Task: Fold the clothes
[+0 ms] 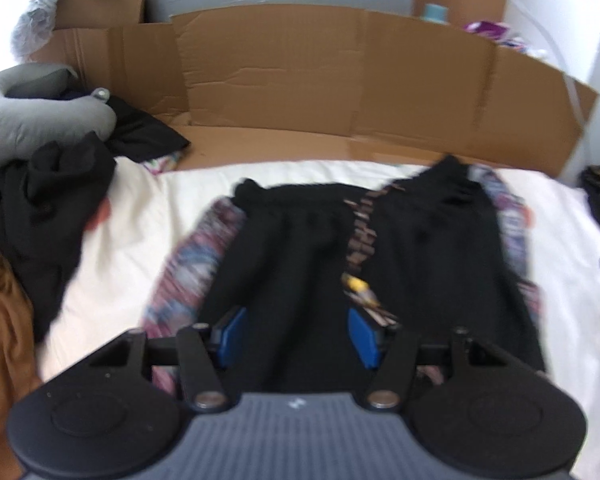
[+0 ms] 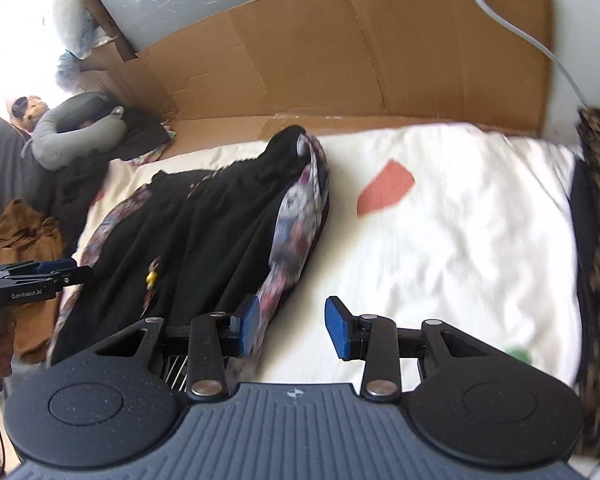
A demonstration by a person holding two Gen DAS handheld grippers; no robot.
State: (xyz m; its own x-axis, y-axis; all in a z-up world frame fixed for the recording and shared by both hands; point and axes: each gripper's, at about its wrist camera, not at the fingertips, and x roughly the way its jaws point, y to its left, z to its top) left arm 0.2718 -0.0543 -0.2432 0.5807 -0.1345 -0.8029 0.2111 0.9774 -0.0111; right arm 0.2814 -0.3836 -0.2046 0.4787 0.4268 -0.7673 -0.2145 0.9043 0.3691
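So the black garment with the patterned side panels is lying spread on the white bed sheet, more or less flat, its gathered top end pointing toward the cardboard wall behind the bed. A patterned strap with a yellow tag runs down its middle.

The left hand-held gripper hangs over the near end of the garment, blue pads spread apart, nothing pinched between them. The right hand-held gripper sits at the garment's right edge, also open; its left pad is just beside the patterned panel, the other is over bare sheet. Whether that pad touches the cloth, can't tell, it's blurry.

Left of the garment there's a pile of dark clothes, a brown piece and a grey neck pillow. A reddish patch shows on the sheet to the garment's right.
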